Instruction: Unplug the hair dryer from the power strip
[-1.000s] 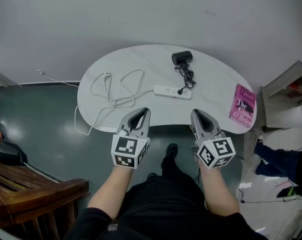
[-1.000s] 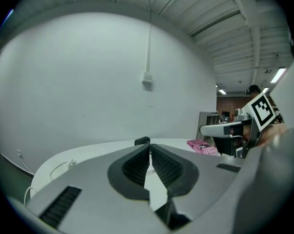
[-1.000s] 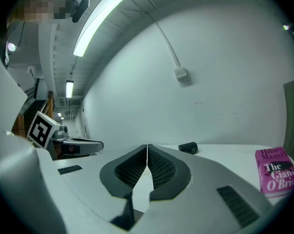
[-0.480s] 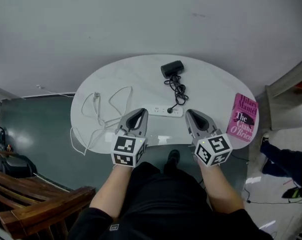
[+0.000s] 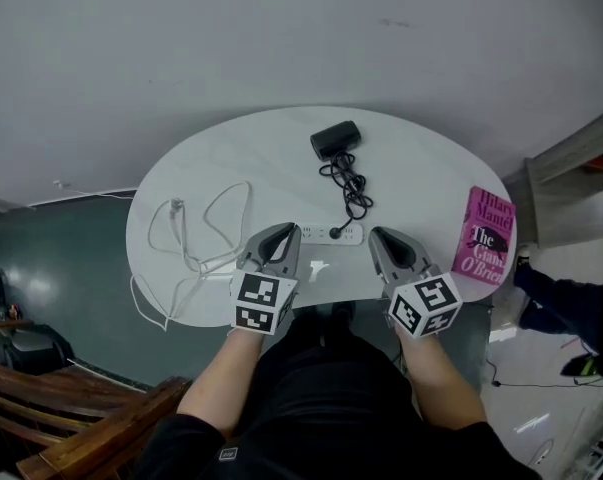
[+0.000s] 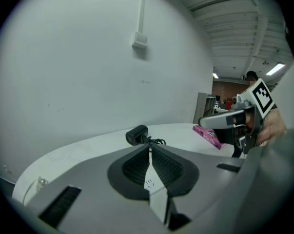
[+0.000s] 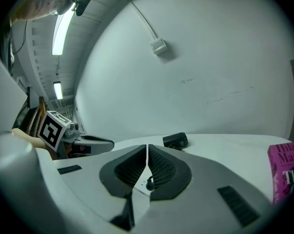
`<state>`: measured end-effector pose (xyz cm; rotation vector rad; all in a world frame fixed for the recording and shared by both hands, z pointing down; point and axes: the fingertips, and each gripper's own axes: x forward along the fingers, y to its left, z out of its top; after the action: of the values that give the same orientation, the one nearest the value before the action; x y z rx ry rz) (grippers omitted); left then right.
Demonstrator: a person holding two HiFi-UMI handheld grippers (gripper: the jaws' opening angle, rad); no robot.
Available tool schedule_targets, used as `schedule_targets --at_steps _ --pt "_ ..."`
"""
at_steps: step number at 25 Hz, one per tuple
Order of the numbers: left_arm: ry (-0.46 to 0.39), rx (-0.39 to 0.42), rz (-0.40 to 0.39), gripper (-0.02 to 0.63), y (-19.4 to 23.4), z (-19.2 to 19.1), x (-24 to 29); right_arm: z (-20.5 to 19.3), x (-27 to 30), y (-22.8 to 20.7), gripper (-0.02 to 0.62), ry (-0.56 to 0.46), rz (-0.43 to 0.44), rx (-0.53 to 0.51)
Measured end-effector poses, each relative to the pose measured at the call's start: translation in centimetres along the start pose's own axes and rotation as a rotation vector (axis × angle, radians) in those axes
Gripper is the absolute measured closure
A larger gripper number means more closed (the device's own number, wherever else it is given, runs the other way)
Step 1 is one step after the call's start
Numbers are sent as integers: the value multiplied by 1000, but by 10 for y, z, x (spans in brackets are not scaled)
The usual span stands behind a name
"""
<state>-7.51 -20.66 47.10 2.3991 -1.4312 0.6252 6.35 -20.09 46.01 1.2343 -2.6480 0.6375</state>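
White oval table (image 5: 421, 168) carried a white power strip (image 5: 331, 233) near its front edge. Pink book (image 5: 486, 236) lay well to the right of the strip, and a loose white cable (image 5: 196, 238) sprawled to its left. The left gripper (image 5: 286, 231), jaws pressed together on nothing, hovered just beside the strip's left end. The right gripper (image 5: 379, 236), jaws likewise together and empty, hovered just beside its right end. The black hair dryer (image 5: 335, 139) rested beyond the strip, well apart from both grippers. Its tangled black cord (image 5: 353, 190) ran back to a plug (image 5: 335, 233) seated in the strip.
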Motion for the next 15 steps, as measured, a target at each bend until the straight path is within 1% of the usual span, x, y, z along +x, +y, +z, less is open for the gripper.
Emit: schedule_targets --at_steps 5,7,9,12,15 --pt "66 -2 -42 583 8 -26 25 -17 18 -3 558 40 -22 33" --pt "95 36 -73 583 7 -36 35 -26 25 -4 557 61 -22 39" --pt "129 93 -123 576 4 -47 45 -35 32 -5 557 82 -21 50" --pt "189 155 -189 491 1 -63 57 -48 38 -5 557 107 -20 72" --pt "228 177 -227 468 -1 -72 65 -58 42 -2 557 115 -7 99"
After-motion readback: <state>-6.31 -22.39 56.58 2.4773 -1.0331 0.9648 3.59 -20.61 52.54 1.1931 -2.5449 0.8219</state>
